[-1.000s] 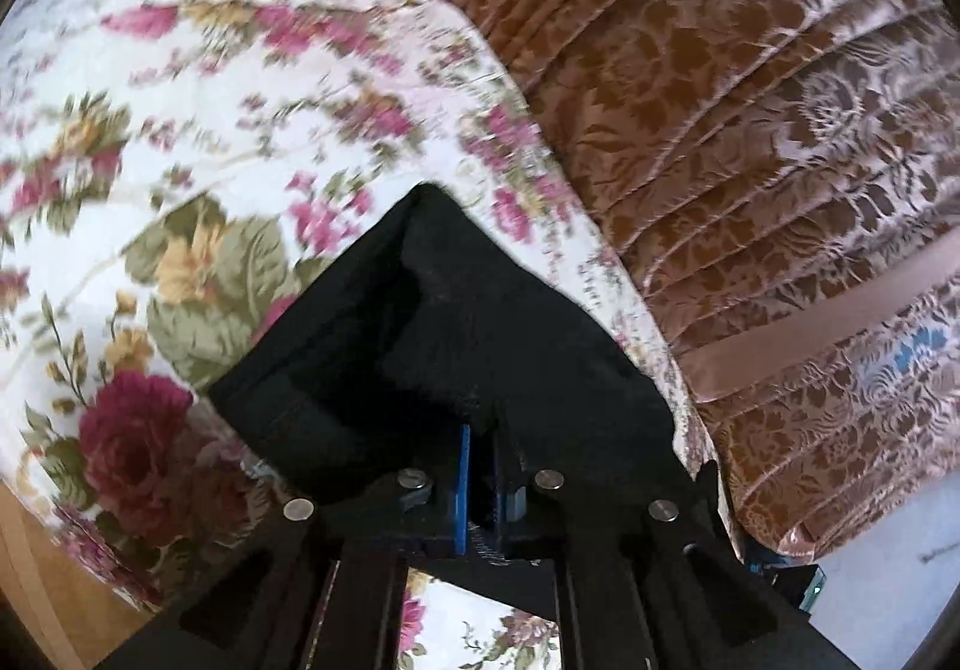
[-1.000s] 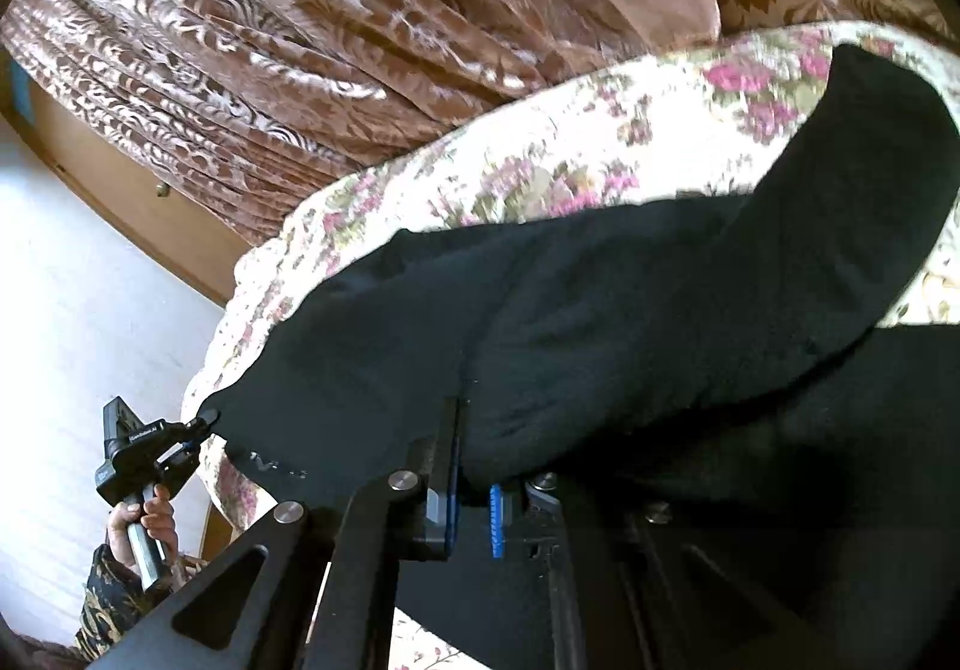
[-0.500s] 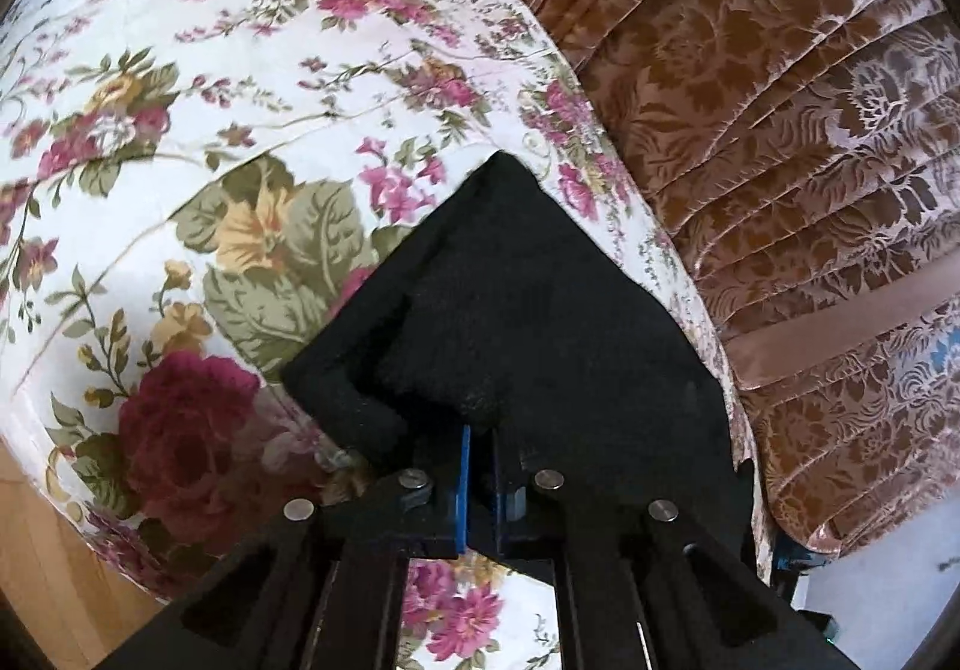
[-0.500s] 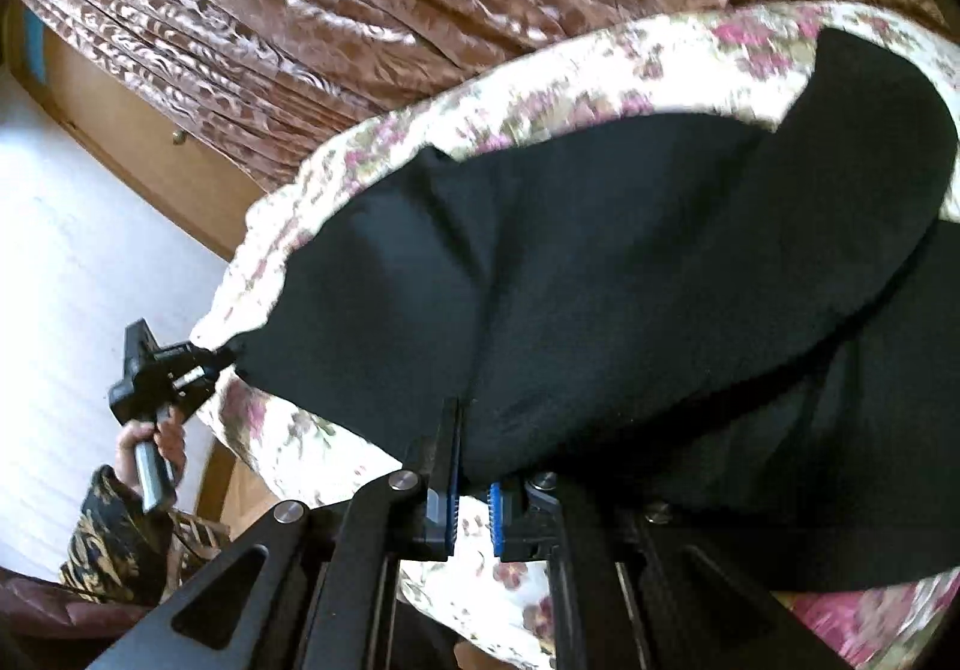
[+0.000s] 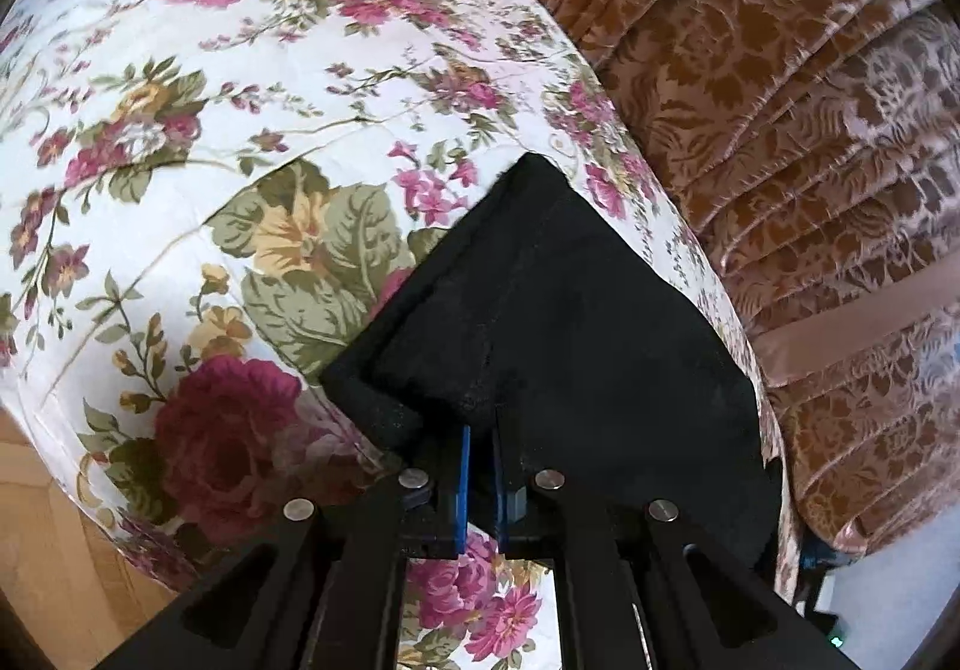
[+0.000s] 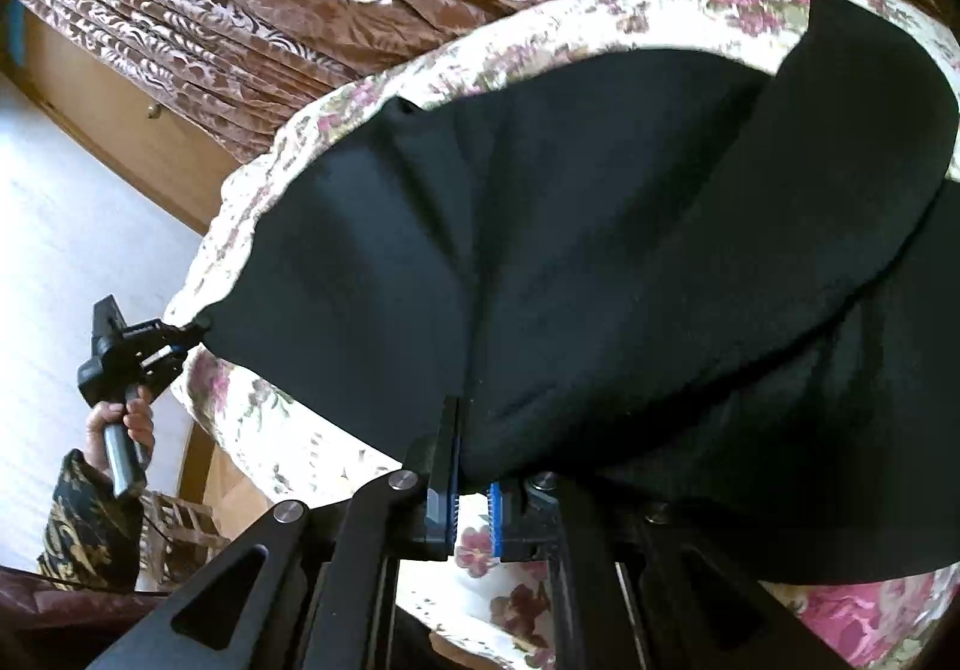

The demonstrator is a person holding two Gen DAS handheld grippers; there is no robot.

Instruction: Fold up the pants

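The pants (image 6: pixel 600 262) are black, of a soft matte cloth with a faint nap — no shine, no visible seam stitching, no label or writing to read. They lie spread over a bed covered by a quilted bedspread (image 5: pixel 252 141), cream with printed roses, green leaves and small pink sprays, its stitched lines puckering the surface. In the right wrist view one broad panel lies folded over another, its far end rounded, with shallow creases fanning toward the near edge. The left gripper (image 5: pixel 478 481) has its jaws clenched on a corner of the pants, blue pads pinching the cloth where it comes to a blunt point; the right gripper (image 6: pixel 474 508) likewise grips the near edge of the upper panel. Behind the bed hang pleated curtains (image 5: pixel 780 117) — brown with a glossy pale floral weave. At the far corner a hand (image 6: pixel 120 424) in a patterned sleeve grips the other gripper's handle.
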